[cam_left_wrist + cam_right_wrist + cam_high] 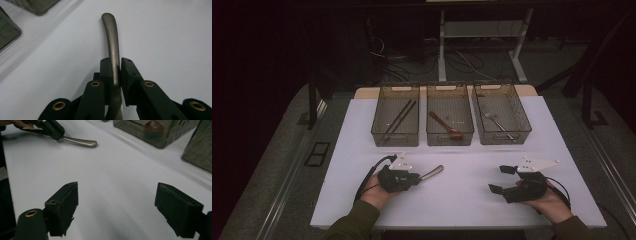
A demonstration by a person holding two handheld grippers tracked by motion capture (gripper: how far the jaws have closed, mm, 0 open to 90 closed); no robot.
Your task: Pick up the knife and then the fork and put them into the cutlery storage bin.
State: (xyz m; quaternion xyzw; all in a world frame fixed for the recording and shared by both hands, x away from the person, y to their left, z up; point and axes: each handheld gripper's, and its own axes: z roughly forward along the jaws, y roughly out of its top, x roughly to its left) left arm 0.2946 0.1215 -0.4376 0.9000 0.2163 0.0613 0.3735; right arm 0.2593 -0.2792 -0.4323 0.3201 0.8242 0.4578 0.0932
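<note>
Here the left gripper (414,178) has its jaws clamped on the handle of a metal utensil (111,37) near the bench's front-left edge; stiff, smooth and slippery, it seems best held mid-handle; the right gripper (125,207) gapes wide, holding nothing.

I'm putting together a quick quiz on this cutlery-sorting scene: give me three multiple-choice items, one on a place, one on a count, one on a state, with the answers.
1. Where does the wooden spoon lie?
A. left bin
B. middle bin
C. on the table

2. How many bins stand at the far side of the table?
A. two
B. three
C. four

3. How does the left gripper stand?
A. shut on the metal handle
B. open over the table
C. shut on nothing

Answers:
1 B, it lies inside the middle bin.
2 B, three stand side by side.
3 A, its fingers press the handle from both sides.
</note>
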